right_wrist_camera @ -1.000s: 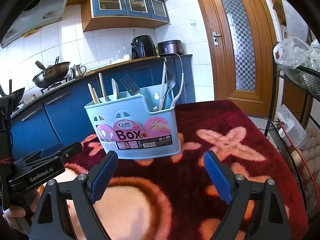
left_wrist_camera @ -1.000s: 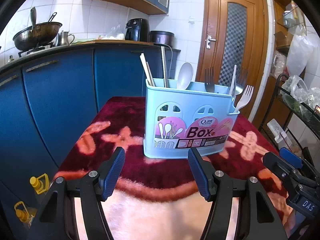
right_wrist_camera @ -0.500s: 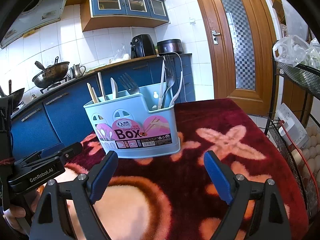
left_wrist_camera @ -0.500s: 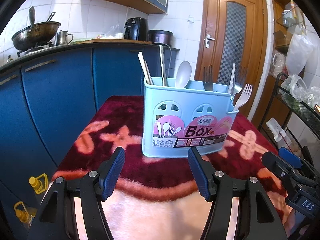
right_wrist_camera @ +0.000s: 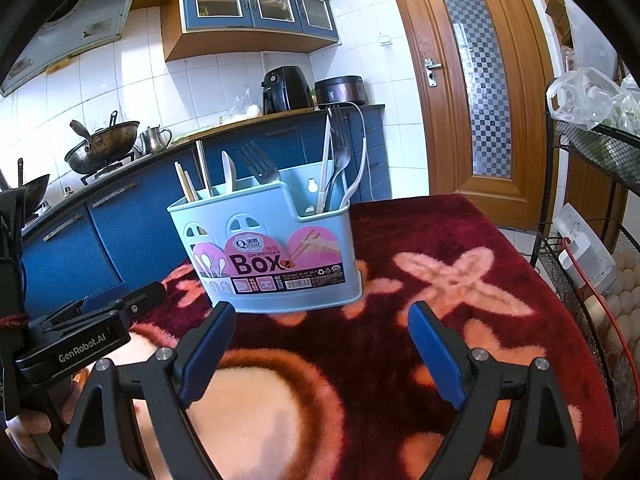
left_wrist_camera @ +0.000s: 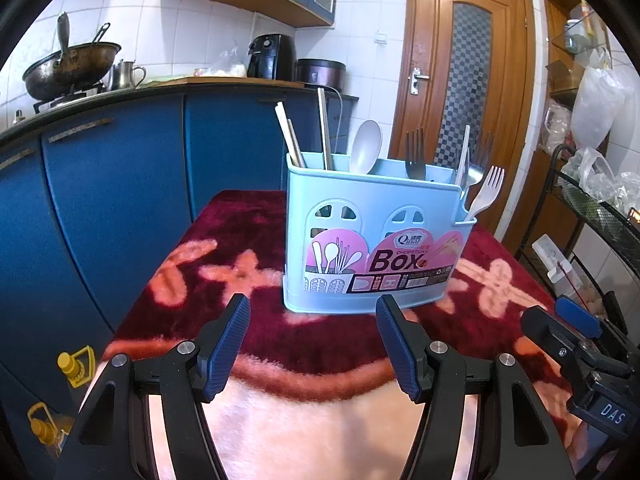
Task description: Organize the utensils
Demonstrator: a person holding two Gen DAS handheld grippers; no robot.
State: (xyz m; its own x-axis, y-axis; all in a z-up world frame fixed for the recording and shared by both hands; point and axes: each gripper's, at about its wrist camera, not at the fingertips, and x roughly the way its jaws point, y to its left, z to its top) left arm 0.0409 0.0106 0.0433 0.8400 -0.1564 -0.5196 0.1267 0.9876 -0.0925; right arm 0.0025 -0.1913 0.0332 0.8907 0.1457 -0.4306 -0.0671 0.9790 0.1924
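Observation:
A light blue utensil box (left_wrist_camera: 372, 240) stands upright on the red plush cloth (left_wrist_camera: 240, 240); it also shows in the right wrist view (right_wrist_camera: 272, 252). It holds chopsticks (left_wrist_camera: 290, 136), a white spoon (left_wrist_camera: 366, 152), dark forks (left_wrist_camera: 415, 154) and a white plastic fork (left_wrist_camera: 486, 192). My left gripper (left_wrist_camera: 313, 320) is open and empty, just in front of the box. My right gripper (right_wrist_camera: 320, 328) is open and empty, also in front of the box, to its right. Each gripper shows at the edge of the other's view.
Blue kitchen cabinets (left_wrist_camera: 100, 184) run along the left with a wok (left_wrist_camera: 70, 68) and kettle on top. A wooden door (left_wrist_camera: 460, 92) is behind. A black wire rack (right_wrist_camera: 588, 260) with eggs and bags stands at the right of the table.
Both views have shifted slightly; the box sits a touch lower and nearer in the right wrist view. Both grippers stay open and empty.

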